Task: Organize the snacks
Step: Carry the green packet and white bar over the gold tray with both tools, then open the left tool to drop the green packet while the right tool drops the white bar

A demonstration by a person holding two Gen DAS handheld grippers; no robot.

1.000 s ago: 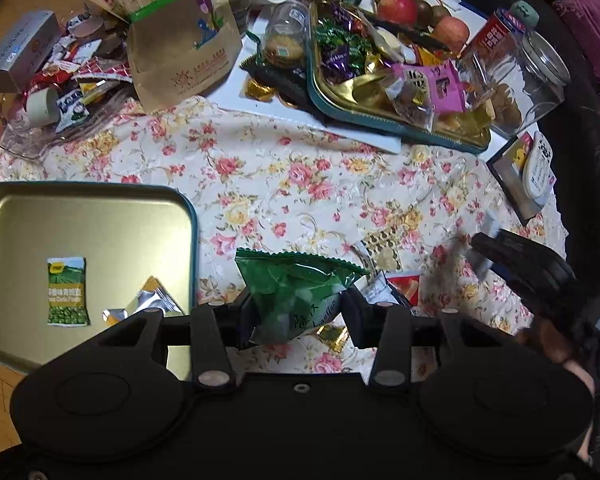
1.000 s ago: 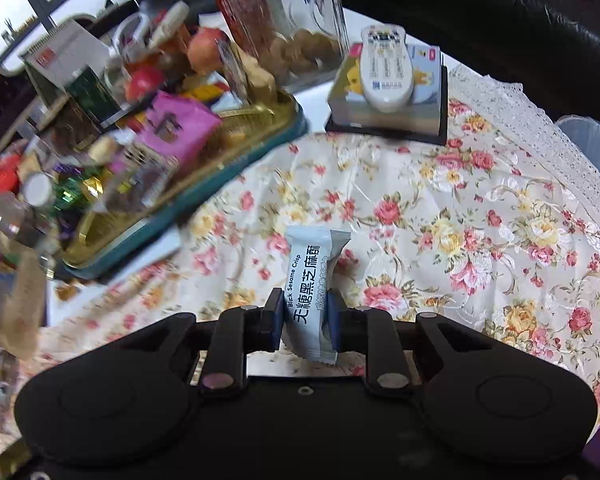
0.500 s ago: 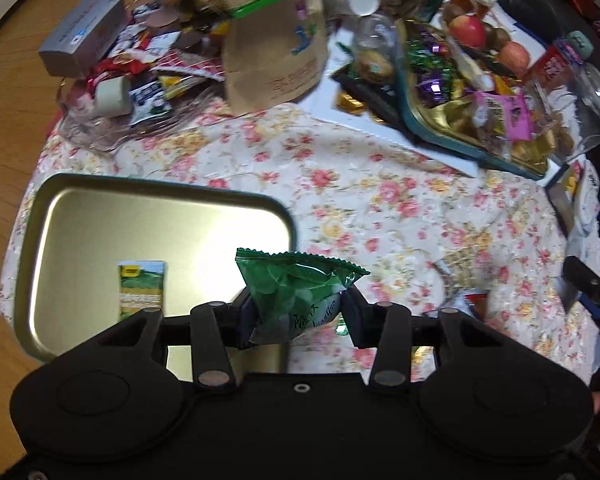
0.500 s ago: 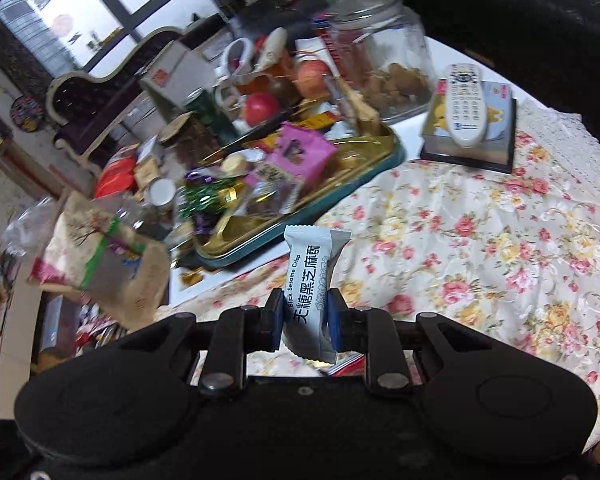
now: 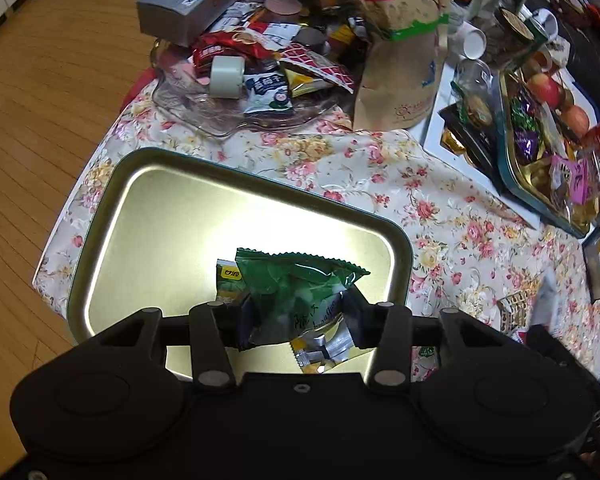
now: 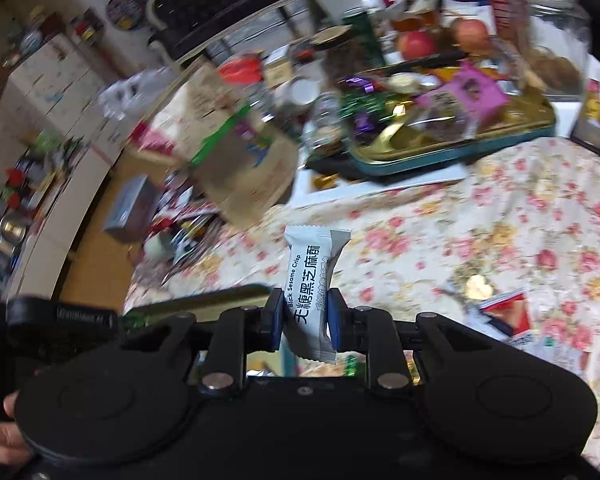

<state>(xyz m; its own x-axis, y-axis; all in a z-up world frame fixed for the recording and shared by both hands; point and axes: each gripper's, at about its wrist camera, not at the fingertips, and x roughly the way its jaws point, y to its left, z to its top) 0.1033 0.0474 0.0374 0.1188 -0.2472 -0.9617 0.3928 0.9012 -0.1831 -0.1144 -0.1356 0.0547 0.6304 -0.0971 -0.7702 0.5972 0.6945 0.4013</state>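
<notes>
My left gripper (image 5: pixel 298 320) is shut on a green snack packet (image 5: pixel 296 292) and holds it above the near right part of the gold tray (image 5: pixel 148 208). A green-yellow packet (image 5: pixel 227 284) and a silver-yellow wrapper (image 5: pixel 320 354) lie in the tray, partly hidden behind the held packet. My right gripper (image 6: pixel 303 320) is shut on a white black-sesame-crisp packet (image 6: pixel 310 280), held upright over the floral cloth (image 6: pixel 500 220). The gold tray's edge (image 6: pixel 204 302) shows low at the left in the right wrist view.
A clear dish of snacks (image 5: pixel 260 84) and a paper bag (image 5: pixel 400 60) stand behind the tray. A teal-rimmed tray of sweets (image 5: pixel 540 160) with apples sits far right. Loose wrappers (image 6: pixel 504 312) lie on the cloth. The table edge and wood floor (image 5: pixel 40 120) are left.
My left gripper has moved left with the green packet, from over the cloth to over the gold tray. My right gripper has swung left with the white packet, toward the tray.
</notes>
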